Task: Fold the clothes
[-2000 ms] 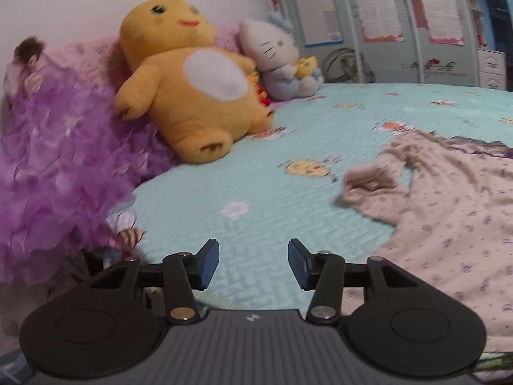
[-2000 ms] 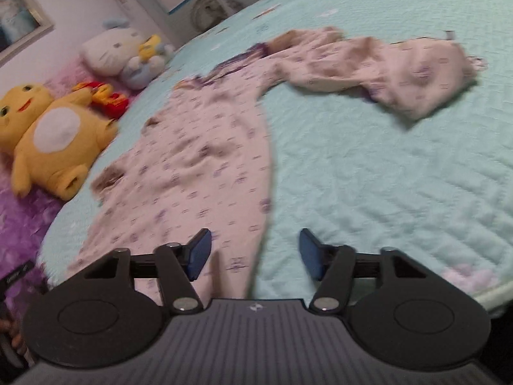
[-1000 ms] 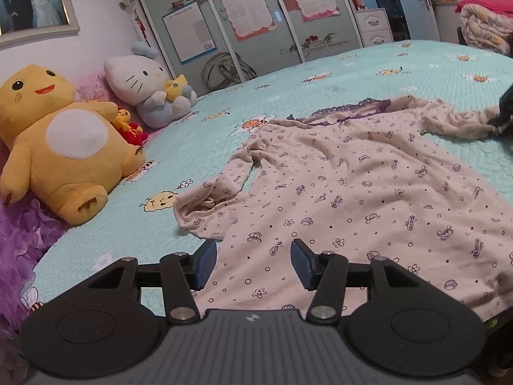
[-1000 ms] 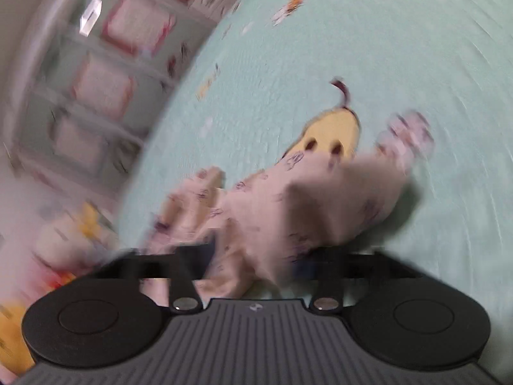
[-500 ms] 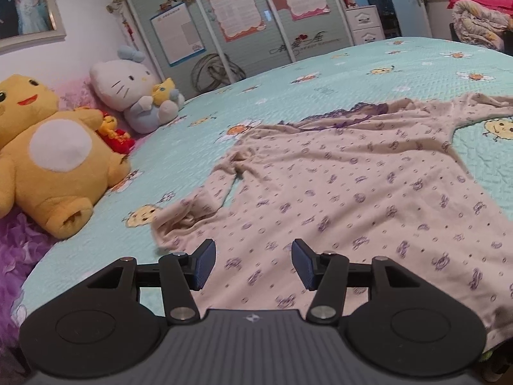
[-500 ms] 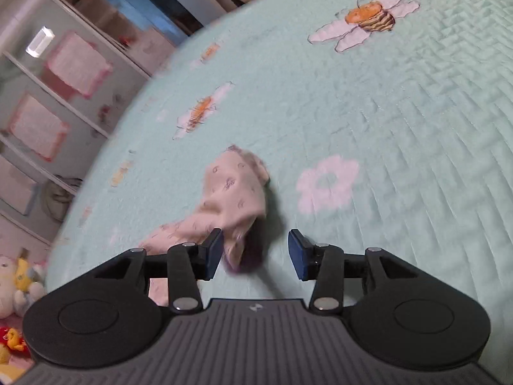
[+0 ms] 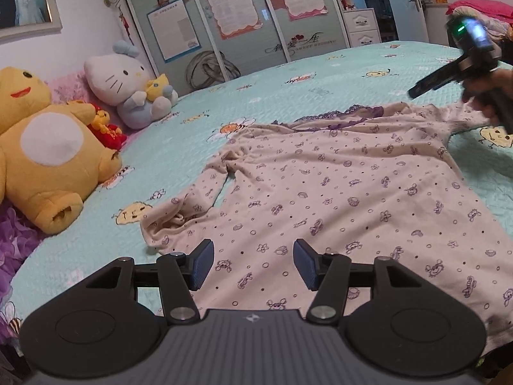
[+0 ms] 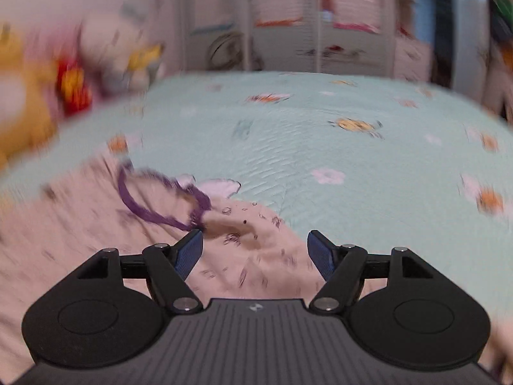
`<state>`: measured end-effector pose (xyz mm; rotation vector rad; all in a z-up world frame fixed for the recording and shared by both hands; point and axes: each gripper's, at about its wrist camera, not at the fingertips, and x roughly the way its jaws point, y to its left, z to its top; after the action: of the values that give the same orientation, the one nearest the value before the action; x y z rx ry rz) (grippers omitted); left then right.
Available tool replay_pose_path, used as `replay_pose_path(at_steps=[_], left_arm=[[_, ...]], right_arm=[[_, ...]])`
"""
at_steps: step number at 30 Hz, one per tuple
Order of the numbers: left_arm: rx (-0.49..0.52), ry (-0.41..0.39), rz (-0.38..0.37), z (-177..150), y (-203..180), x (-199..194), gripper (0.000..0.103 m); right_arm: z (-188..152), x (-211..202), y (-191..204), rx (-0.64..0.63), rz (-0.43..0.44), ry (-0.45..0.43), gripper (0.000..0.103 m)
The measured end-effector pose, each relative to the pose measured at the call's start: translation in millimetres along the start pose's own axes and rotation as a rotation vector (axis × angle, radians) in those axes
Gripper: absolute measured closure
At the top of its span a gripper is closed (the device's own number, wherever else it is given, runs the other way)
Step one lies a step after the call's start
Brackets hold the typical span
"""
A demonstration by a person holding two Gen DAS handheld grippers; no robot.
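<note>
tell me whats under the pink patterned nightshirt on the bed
The pink purple-patterned nightshirt lies spread flat on the mint green quilted bedspread, which shows all round it. Anything between the two is covered.

Left gripper (image 7: pixel 253 264) up close: matte black body, ribbed grey plate at centre with a small white emblem, and a round black disc either side of it. Silver screws cap the linkage arms, and the fingers (image 7: pixel 201 263) end in ridged blue pads. Right gripper (image 8: pixel 255 255) matches it exactly. Seen from the left, it carries a lit green indicator on top.
</note>
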<state>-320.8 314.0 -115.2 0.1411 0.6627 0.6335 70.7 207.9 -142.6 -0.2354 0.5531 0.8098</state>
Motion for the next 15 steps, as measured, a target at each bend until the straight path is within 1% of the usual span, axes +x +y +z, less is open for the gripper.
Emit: replay_pose_path(at_steps=[1,4,5,6,7,8,9,10,11,13,15], left_arm=[[-0.006,0.003,-0.003,0,3,2,0.043],[-0.018,0.012,-0.009,0,7,12,0.042],[-0.019,0.018,-0.014,0,8,17,0.042],[-0.02,0.024,-0.018,0,8,22,0.042],[-0.021,0.03,-0.024,0,7,27,0.042],[-0.021,0.035,-0.032,1,7,32,0.042],[-0.02,0.039,-0.04,1,7,36,0.042],[-0.02,0.044,-0.047,2,7,41,0.042],[-0.02,0.045,-0.053,3,8,44,0.042],[-0.023,0.049,-0.067,4,8,51,0.042],[-0.033,0.056,-0.082,6,8,58,0.042]], right_arm=[[3,15,4,-0.048,-0.007,0.011,0.031],[8,46,6,-0.112,0.007,0.04,0.031],[8,55,9,-0.132,0.005,0.056,0.032],[8,66,8,-0.156,0.017,0.098,0.034],[6,77,8,-0.176,0.041,0.145,0.057],[3,87,8,-0.195,0.069,0.199,0.085],[10,87,4,-0.174,0.073,0.18,0.09],[16,88,1,-0.153,0.078,0.16,0.1],[23,88,-2,-0.132,0.082,0.141,0.1],[46,91,-25,-0.034,0.054,0.079,0.1],[69,101,-49,0.047,0.022,0.051,0.1]])
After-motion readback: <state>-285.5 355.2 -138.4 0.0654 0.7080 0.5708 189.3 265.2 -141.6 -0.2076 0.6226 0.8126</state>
